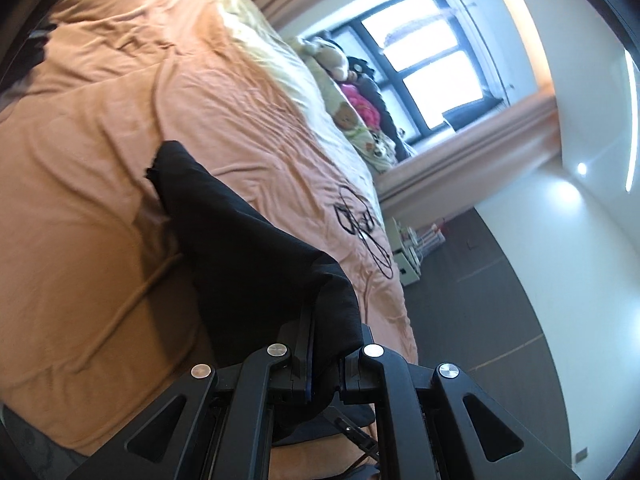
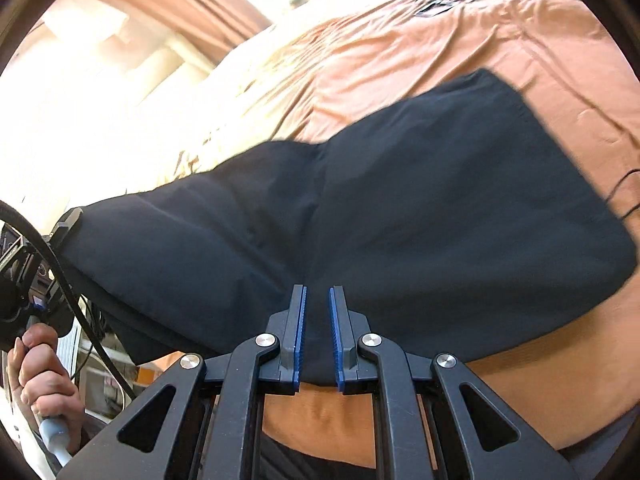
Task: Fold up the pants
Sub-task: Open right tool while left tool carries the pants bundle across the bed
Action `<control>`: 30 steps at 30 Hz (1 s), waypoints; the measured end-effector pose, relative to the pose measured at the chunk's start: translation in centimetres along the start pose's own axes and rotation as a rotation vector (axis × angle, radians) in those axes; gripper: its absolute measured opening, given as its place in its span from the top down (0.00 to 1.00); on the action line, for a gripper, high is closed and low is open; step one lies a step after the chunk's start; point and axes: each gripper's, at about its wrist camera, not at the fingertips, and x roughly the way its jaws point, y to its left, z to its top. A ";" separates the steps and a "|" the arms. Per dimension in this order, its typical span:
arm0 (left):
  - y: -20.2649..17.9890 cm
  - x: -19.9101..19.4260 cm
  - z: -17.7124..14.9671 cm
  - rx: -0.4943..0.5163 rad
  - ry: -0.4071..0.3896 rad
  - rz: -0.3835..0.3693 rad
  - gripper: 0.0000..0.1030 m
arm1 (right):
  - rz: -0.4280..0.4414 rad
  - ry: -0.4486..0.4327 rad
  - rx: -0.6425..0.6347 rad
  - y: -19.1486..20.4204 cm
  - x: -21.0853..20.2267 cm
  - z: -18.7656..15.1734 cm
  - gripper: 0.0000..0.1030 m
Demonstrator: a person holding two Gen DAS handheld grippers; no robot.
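I'm holding the pants [image 2: 400, 216] above the bed [image 2: 440, 52], both grippers [image 2: 317, 336] [image 1: 320, 344] clamping fabric; a thin pinch risks slipping.

Both grippers are matte black, built of angular linkage arms with triangular cut-outs and round silver screws at the pivots. The right gripper [image 2: 317, 334] has ribbed blue pads on its fingers [image 2: 298, 332]. The left gripper [image 1: 320, 354] trails a thick black cable [image 2: 60, 276]; its handle [image 2: 54, 438] is pale blue.
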 end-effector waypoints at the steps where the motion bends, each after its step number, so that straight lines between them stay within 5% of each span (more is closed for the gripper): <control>1: -0.6 0.5 0.1 0.011 0.007 -0.002 0.92 | -0.004 -0.008 0.010 -0.6 -0.6 0.2 0.90; 6: -3.2 3.1 0.1 0.063 0.049 -0.018 0.92 | -0.029 -0.050 0.047 -2.3 -3.3 -0.2 0.62; 10: -5.2 5.3 -0.3 0.099 0.088 -0.032 0.92 | -0.020 -0.070 0.056 -3.2 -4.8 -0.5 0.61; 14: -7.1 7.7 -1.0 0.134 0.138 -0.048 0.92 | -0.037 -0.090 0.062 -3.6 -6.0 -0.9 0.48; 30: -12.0 17.5 -8.5 0.205 0.366 -0.113 0.92 | -0.076 -0.141 0.141 -8.8 -13.5 -2.4 0.46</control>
